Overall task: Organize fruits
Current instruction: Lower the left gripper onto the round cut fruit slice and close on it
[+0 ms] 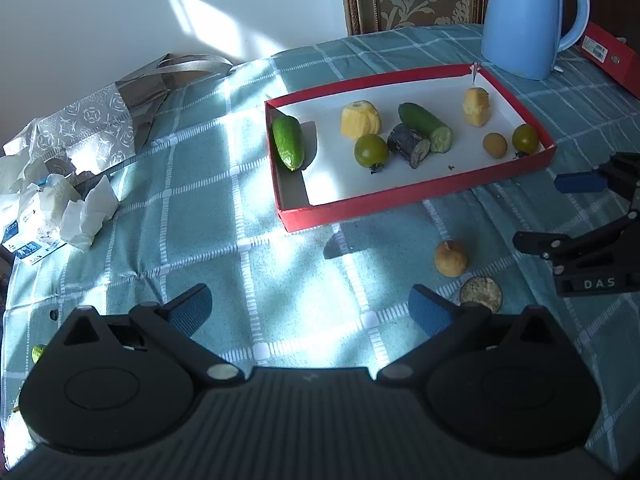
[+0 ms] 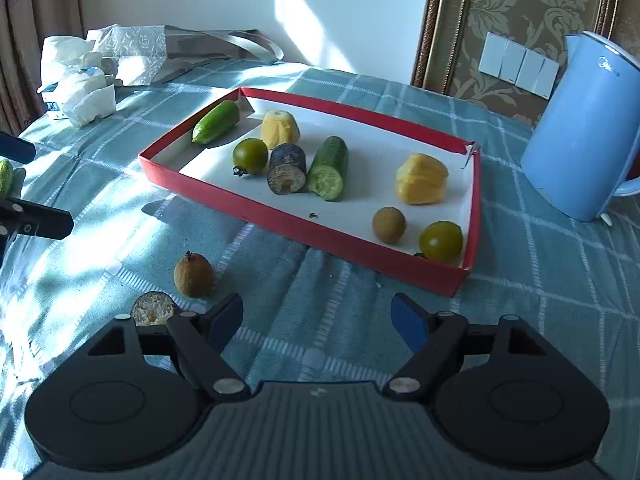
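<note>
— Checked teal cloth (image 1: 200, 208) is filling the frame; what is sitting in the red tray (image 1: 416, 196) at upper centre?

— Two cucumbers, two green tomatoes, two yellow pieces, perhaps more. Left gripper (image 1: 310, 312) and right gripper (image 2: 316, 320) are both gaping, empty.

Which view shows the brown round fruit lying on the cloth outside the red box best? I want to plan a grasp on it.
The right wrist view: the brown fruit lies close, whole and unobstructed, just ahead of the open right gripper. The left wrist view shows it too, whole but smaller, off to the right.
</note>
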